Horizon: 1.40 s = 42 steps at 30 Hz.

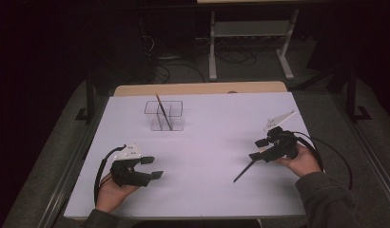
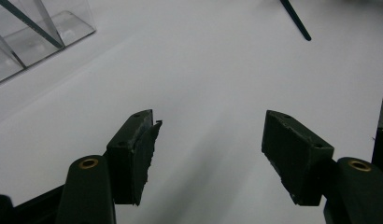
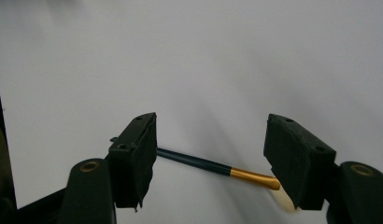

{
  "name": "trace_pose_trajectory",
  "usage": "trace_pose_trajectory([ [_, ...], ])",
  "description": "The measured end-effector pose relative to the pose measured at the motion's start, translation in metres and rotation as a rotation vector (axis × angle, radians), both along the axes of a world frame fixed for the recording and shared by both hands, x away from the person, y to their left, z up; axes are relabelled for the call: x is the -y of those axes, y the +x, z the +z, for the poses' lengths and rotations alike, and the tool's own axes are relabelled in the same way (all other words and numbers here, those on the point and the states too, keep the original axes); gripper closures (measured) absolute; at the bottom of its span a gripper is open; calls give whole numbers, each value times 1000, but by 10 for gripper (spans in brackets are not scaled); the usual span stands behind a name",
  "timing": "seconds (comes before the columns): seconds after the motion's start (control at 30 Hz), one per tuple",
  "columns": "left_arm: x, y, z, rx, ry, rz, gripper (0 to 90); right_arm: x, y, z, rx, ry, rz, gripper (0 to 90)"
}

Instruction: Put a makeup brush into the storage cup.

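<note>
From the high view, the table (image 1: 202,123) carries a clear organizer (image 1: 164,115) toward its far side, with one brush (image 1: 162,111) standing slanted in it. The left gripper (image 1: 152,167) rests near the front left with its jaws spread and nothing between them. The right gripper (image 1: 258,148) sits at the right, jaws also apart. A second brush (image 1: 245,170) lies flat on the table, its long axis running from the right gripper's lower jaw out toward the front and middle of the table, thin handle end away from the gripper.

The left gripper view adds the organizer's (image 2: 31,35) clear walls close up at top left, the slanted brush (image 2: 28,22) inside, and the flat brush's (image 2: 296,19) dark handle tip at the top right, well apart from the spread left gripper (image 2: 210,140).

The right gripper view shows what the others cannot: the brush (image 3: 213,166) has a dark handle, a gold ferrule and pale bristles. It lies crosswise between the open jaws of the right gripper (image 3: 210,144), handle past one jaw, bristles beside the other pad. Whether that pad touches them I cannot tell; it is not pinched.
</note>
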State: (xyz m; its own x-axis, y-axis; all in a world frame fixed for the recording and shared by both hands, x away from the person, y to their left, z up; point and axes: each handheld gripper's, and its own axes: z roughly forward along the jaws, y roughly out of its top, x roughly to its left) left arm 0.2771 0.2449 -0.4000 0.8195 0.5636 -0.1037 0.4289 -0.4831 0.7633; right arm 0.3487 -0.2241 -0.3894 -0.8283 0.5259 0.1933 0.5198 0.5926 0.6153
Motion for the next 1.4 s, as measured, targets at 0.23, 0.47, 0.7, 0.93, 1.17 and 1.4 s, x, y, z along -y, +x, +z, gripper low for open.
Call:
trace_pose_trajectory([
  [0.23,-2,0,0,4,0,3,340,-4,5,2,-8,-37,33,333],
  [0.47,0,0,1,3,-4,2,340,-1,5,1,0,-33,31,333],
  [0.7,11,1,2,-2,-4,-20,338,5,-3,1,17,3,16,329],
  [0.93,30,5,7,-3,-12,-49,334,16,-13,-2,38,41,-20,324],
  [1.17,58,13,13,-5,10,-92,318,23,-22,-2,72,73,-60,315],
  [1.4,85,22,19,-28,14,-131,307,28,-30,-4,97,78,-89,305],
])
